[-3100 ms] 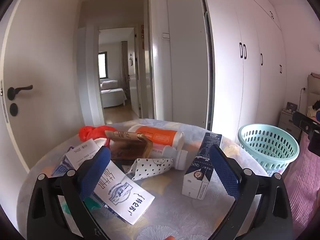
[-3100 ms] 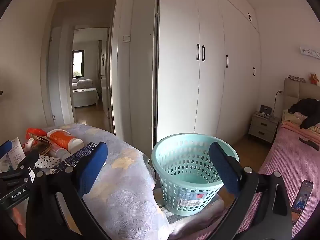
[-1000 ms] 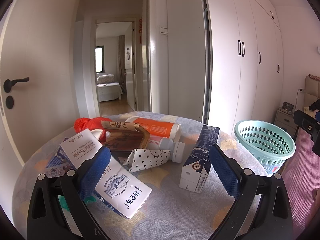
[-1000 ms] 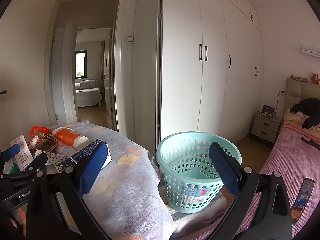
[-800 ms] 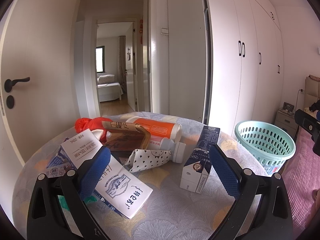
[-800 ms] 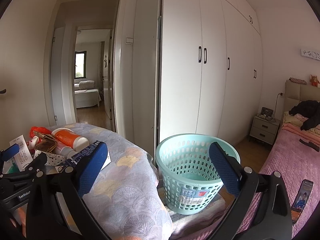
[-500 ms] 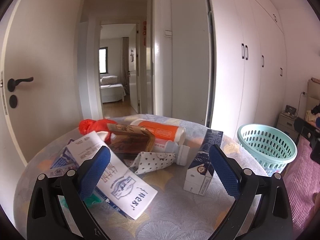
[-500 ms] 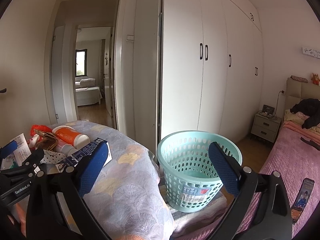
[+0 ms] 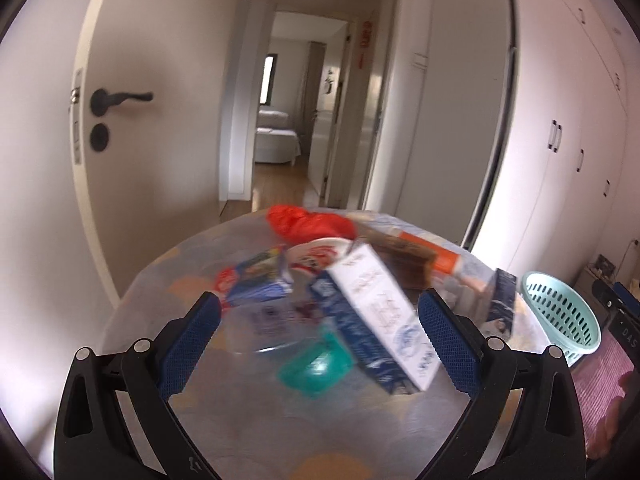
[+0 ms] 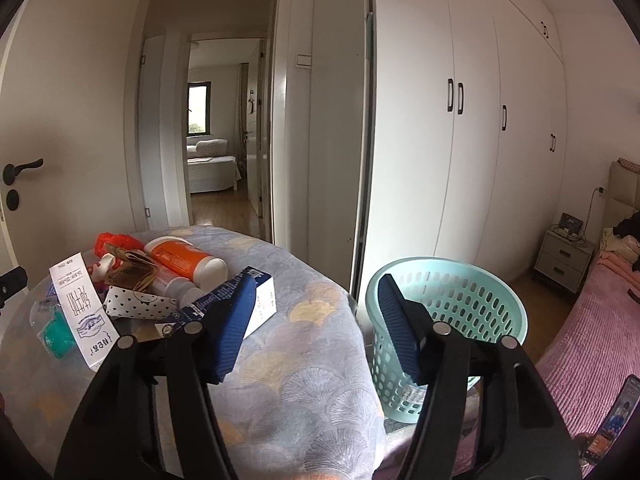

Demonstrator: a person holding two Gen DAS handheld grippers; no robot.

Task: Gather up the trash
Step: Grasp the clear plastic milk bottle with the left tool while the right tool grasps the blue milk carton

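Left tool (image 9: pixel 319 338): fingers spread wide, nothing between them, poised low over the near part of the bench (image 9: pixel 168 280). View blurred.

Directly ahead, between the fingers: white-and-blue carton (image 9: pixel 376 312), lying flat, long axis slanting from far-left to near-right, its near end close to the right-side finger. Judged the nearest piece of trash and the likely first pick; the fingers would need to turn across its narrow width.

Beside the carton, left: green lid (image 9: pixel 316 366), then a blue wrapper (image 9: pixel 256 284). Beyond: red bag (image 9: pixel 308 222), brown wallet-like piece (image 9: pixel 404 260), orange bottle (image 9: pixel 448 260), dark box (image 9: pixel 502 300).

Right tool (image 10: pixel 318 326): fingers moderately apart, empty, pointing between the bench edge and the basket (image 10: pixel 452 280).

Basket: teal, on the floor to the right of the bench, well apart from the carton; nearer the right tool. The trash pile lies nearer the left tool.
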